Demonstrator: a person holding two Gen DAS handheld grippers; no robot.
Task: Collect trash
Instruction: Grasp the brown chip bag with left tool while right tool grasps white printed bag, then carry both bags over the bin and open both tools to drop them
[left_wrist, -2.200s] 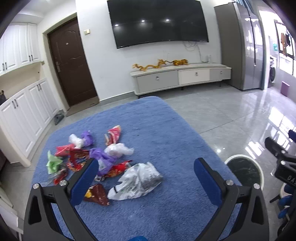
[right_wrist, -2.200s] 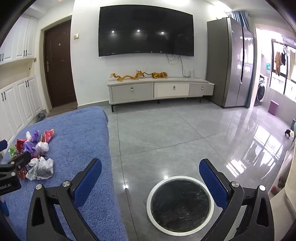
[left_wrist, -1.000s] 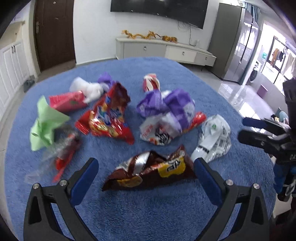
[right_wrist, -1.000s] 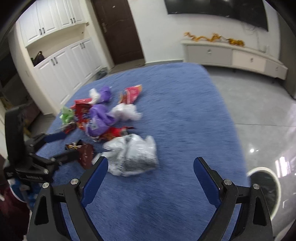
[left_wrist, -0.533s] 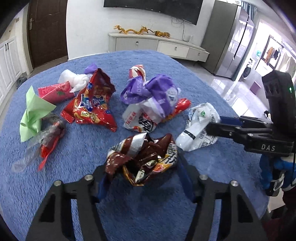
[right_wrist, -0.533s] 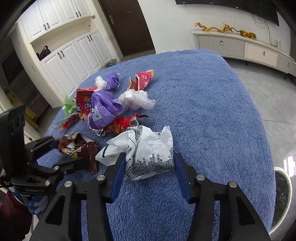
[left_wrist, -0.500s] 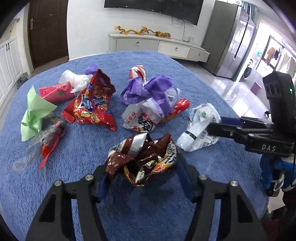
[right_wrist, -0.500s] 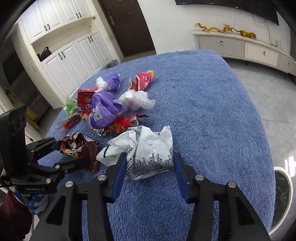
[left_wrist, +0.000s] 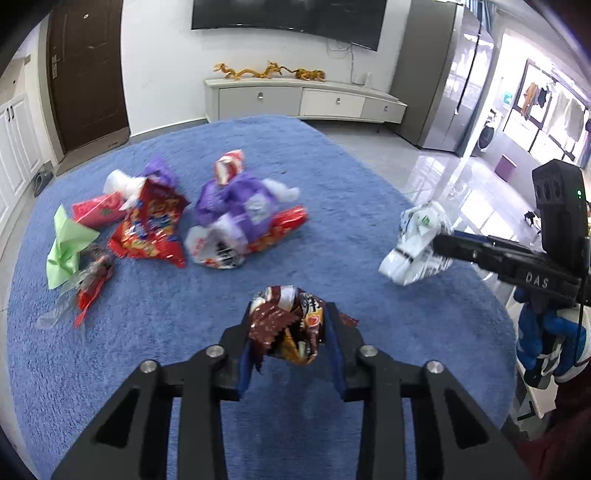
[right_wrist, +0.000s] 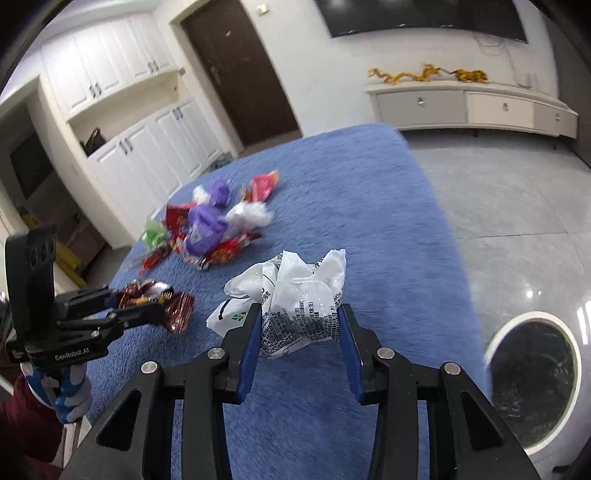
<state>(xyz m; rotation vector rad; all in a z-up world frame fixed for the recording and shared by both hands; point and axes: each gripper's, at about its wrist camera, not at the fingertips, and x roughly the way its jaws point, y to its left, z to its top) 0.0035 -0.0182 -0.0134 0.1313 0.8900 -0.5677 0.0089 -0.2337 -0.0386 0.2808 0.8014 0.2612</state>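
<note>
Crumpled brown snack wrapper (left_wrist: 291, 325) pinched between the blue pads of the left gripper (left_wrist: 290, 341), jaws narrow and closing on it, the foil lifted just clear of the blue fleece counter (left_wrist: 351, 177). Crumpled white plastic bag (right_wrist: 295, 299) squeezed the same way in the right gripper (right_wrist: 301, 332), jaws also closing, bag bulging up above the pads and off to the left of them. Rest of the trash lying on the counter further back and to the left: a purple bag (left_wrist: 240, 206) heaped on red wrappers, a big red chip bag (left_wrist: 155, 229), a green paper scrap (left_wrist: 66, 240), a small red-and-white packet (left_wrist: 229, 166). Round white-rimmed bin (right_wrist: 532, 384) down on the grey tiled floor (right_wrist: 517, 192), near right, off the counter's edge.

Likely trouble from here:

- Slippery, springy foil held by a loose fold only (most of the wrapper hanging below the pads): could slide out on the way to the bin.
- Bag gripped around a soft bunch of film, much of it outside the jaws: could unfurl, snag the counter's pile or drape over the bin's rim instead of dropping in.
- Bin low and off to one side, both hands loaded: a crossing of the two grippers over the same opening could knock one load loose.
- Light pieces: a release from too high might drift wide of the bin onto the floor.
</note>
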